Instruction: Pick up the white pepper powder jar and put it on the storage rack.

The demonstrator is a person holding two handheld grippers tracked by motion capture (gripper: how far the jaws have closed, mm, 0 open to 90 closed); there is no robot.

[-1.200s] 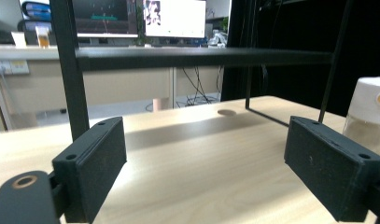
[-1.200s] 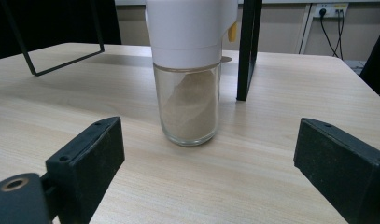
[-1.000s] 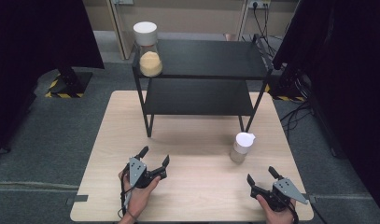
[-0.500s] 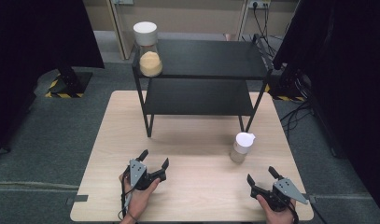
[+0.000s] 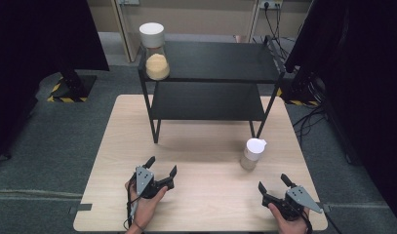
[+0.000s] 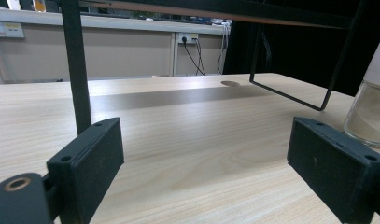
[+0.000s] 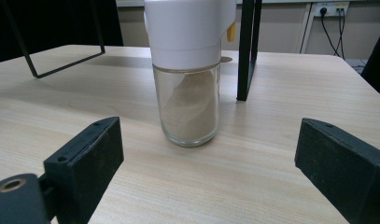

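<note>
In the high view, the left gripper (image 5: 161,166) and right gripper (image 5: 273,183) are held low at the near edge of the counter (image 5: 206,146), both with jaws apart and empty, while the small white-capped jar (image 5: 251,153) stands upright just ahead of the right gripper, near the black shelf rack (image 5: 210,73) whose top carries a larger jar (image 5: 154,51). In the left gripper view, the jaws, just opened wider, frame bare counter (image 6: 187,149), the small jar (image 6: 370,102) off to one side. In the right gripper view, the small jar (image 7: 190,70) is centred between wide-apart jaws, likely lined up for a grasp.
</note>
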